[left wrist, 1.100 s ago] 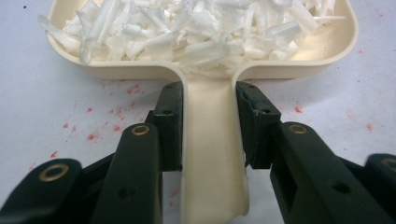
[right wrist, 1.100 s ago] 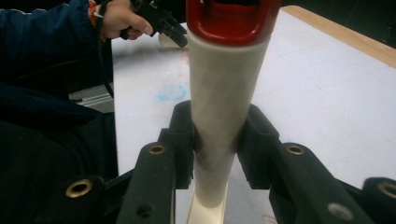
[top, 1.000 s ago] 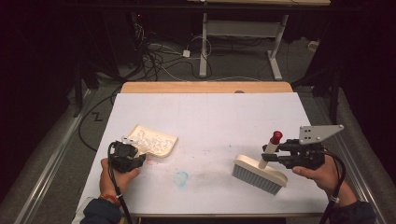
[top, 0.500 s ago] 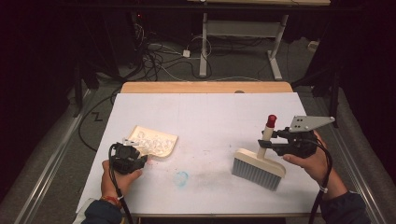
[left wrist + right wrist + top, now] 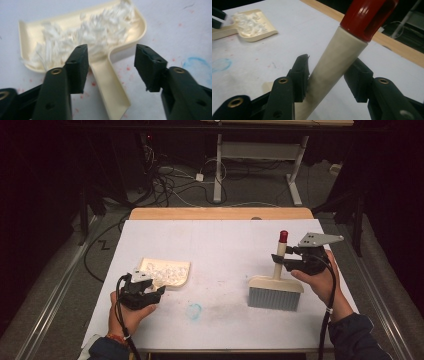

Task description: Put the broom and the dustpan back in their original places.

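left gripper (image 5: 111,67) released, dustpan (image 5: 82,42) handle between jaws | right gripper (image 5: 327,77) grasping brush (image 5: 276,287) handle

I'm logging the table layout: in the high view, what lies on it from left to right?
Left gripper → dustpan holding white shreds → blue mark → brush → right gripper, shut on the brush handle.

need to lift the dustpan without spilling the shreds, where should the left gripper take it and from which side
Probably by its flat handle, which sticks out from the back wall of the dustpan toward the person. The left gripper already comes from that near side, jaws open either side of it. Keep it level: the white shreds lie loose in the open tray.
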Motion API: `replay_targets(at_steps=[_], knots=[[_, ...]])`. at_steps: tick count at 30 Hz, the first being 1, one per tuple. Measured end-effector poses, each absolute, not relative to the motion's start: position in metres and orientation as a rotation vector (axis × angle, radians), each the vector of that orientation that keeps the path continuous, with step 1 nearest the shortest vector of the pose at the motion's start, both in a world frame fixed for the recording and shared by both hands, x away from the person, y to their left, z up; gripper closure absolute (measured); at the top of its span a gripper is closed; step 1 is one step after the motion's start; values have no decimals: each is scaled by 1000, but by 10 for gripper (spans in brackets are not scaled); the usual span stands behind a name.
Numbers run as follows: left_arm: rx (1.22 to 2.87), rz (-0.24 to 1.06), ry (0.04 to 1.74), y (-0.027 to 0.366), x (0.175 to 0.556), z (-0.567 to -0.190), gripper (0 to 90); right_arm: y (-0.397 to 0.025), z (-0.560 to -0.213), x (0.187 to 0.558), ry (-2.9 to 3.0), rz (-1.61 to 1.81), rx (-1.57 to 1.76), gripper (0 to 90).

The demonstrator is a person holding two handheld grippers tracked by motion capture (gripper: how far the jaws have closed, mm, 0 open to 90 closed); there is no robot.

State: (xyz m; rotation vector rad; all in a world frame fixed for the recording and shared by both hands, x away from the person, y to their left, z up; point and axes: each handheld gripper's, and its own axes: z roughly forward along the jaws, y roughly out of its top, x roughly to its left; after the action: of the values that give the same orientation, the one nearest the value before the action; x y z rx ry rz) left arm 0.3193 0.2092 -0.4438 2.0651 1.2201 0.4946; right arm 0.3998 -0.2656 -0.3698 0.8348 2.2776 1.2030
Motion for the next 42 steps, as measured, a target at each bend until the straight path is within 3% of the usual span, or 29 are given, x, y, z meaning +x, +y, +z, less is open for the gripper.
replay_targets(at_steps=[17, 38, 42], knots=[[2055, 655, 1013, 204, 299, -446, 214, -258, -377, 428, 2051, 1198, 927, 479], [2097, 684, 946, 204, 287, -460, 204, -247, -375, 412, 1978, 1268, 912, 313], [2108, 687, 939, 203, 287, -461, 204, -246, -375, 409, 1953, 1248, 928, 226]])
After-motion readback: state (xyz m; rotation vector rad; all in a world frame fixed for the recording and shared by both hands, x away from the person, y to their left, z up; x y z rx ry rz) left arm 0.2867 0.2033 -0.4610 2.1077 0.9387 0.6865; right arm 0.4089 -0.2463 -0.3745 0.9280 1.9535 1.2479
